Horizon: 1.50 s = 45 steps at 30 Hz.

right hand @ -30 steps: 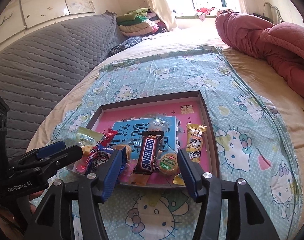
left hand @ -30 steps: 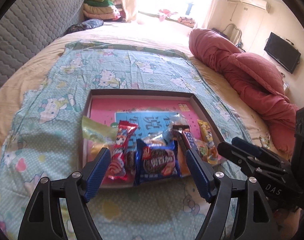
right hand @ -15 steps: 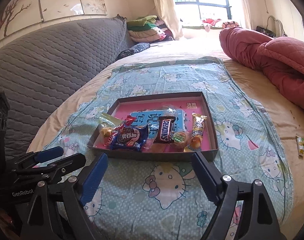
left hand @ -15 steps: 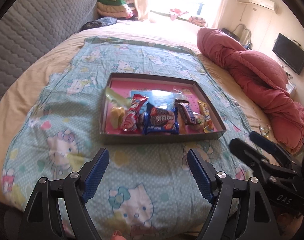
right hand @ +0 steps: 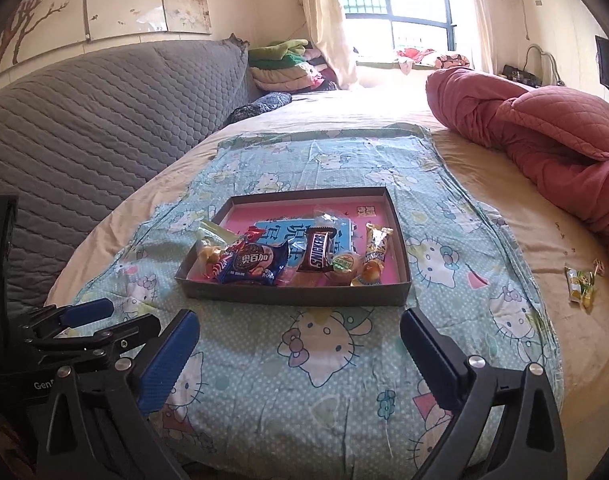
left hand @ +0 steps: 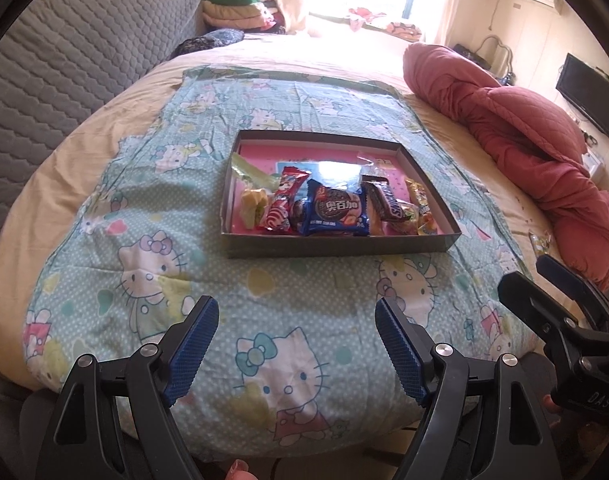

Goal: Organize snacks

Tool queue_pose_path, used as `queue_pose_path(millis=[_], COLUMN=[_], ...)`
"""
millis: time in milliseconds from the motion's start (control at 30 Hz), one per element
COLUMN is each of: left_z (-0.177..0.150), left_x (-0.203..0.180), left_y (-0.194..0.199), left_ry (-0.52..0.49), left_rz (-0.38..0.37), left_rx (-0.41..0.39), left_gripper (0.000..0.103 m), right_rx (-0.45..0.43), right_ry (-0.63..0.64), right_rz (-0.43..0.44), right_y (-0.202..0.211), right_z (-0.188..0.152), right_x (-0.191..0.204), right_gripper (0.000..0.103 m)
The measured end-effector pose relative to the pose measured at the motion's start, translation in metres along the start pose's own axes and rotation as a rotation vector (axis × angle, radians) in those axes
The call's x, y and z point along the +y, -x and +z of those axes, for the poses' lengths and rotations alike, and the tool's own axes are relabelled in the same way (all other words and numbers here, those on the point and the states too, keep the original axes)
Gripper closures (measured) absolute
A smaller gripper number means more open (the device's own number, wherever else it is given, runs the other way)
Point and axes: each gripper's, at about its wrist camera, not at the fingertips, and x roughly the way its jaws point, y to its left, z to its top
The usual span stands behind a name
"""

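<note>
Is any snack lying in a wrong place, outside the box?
Yes. One small yellow-green snack packet lies alone on the beige bedsheet, near the red quilt. All other snacks sit together at the near end of the shallow box, so this one looks left out.

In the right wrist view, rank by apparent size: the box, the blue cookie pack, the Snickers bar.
1. box
2. blue cookie pack
3. Snickers bar
All lie at similar distance, so the order is trustworthy.

free: blanket [right hand: 324, 360] before tray [right hand: 296, 300] | blocked: tray's near half — snacks [right hand: 288, 260]
</note>
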Motion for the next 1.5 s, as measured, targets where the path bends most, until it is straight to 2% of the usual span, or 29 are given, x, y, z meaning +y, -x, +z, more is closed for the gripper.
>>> queue_pose_path(millis=[267, 667, 1500], left_z=[-0.007, -0.007, -0.009], left_x=[0.002, 0.006, 0.006], left_y=[0.002, -0.004, -0.008], left_ry=[0.0, 0.005, -0.012], left_rz=[-0.01, 0.013, 0.027], left_rx=[0.024, 0.034, 0.044], left_gripper=[0.021, 0.021, 0.021], right_rx=[0.032, 0.069, 0.078], right_ry=[-0.012, -0.007, -0.023], right_rz=[0.006, 0.02, 0.033], right_y=[0.0, -0.011, -0.013], right_z=[-0.007, -0.013, -0.015], right_x=[-0.003, 0.0, -0.001], right_gripper=[0.002, 0.002, 0.002])
